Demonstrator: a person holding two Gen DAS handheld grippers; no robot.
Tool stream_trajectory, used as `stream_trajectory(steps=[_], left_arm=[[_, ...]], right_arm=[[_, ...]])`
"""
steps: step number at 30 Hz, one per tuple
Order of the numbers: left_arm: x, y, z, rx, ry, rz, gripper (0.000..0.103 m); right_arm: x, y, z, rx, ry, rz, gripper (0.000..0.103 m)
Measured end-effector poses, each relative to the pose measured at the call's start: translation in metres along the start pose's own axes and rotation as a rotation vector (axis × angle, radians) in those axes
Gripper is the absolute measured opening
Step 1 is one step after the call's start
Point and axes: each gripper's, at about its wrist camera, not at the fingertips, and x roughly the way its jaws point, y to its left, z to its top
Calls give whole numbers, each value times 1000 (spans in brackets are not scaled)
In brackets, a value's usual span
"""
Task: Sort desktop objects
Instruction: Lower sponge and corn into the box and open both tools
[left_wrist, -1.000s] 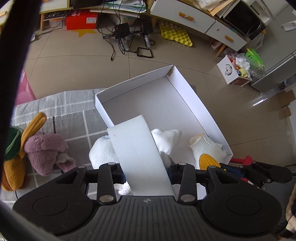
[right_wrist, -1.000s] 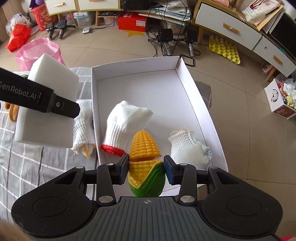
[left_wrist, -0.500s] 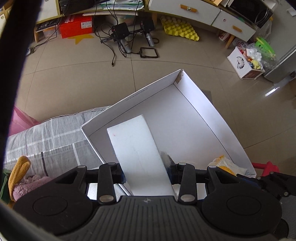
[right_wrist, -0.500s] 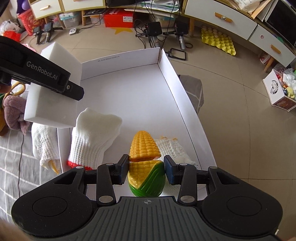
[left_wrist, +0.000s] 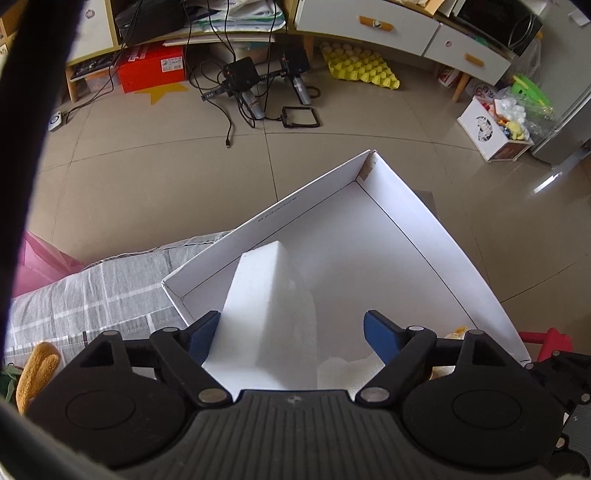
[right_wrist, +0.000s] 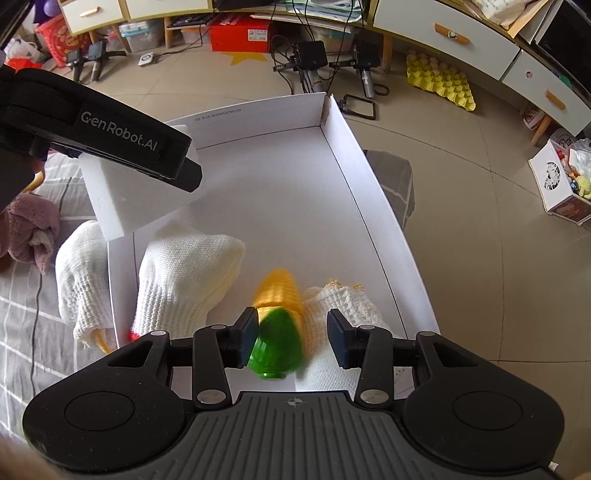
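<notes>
The left hand-held gripper (left_wrist: 291, 328) points steeply down over the near left corner of a shallow white box (left_wrist: 424, 229). Its jaws are opening. A white foam block (left_wrist: 269, 314) stands tilted between them: the pad on the left of the picture is at the block's edge, while the other pad stands well clear of it. The block's lower end is hidden behind the gripper body, so I cannot tell whether it rests on the box floor.

The right hand-held gripper (right_wrist: 291, 338) hangs over the near end of the same box with its jaws drawn in close. A toy corn (right_wrist: 279, 314), yellow with a green husk, sits between the pads but is blurred. It lies against the pad on the left of the picture, with a thin gap at the other pad, so no firm pinch shows.

Inside the box, a white knit glove (right_wrist: 184, 273) lies left of the corn and a second glove (right_wrist: 343, 306) lies just right of it. A third glove (right_wrist: 81, 273) lies outside the left wall on a grey checked cloth (left_wrist: 92, 288), near a purple plush toy (right_wrist: 26, 229).
</notes>
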Motion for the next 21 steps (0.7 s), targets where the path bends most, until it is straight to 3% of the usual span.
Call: stream_trajectory(steps=[10,16,21], left_arm=[[-26,8,-6,-5,-25,-35,91],[-47,24,-22,21,-21,-66,95],[-73,71,-46,7,-29,-43,97]], right_arm=[[-16,3,-4,-7,-19,1,50],[-27,14,-5,-29,-36,14,67],[-31,34,-4,-56,-49,61,73]])
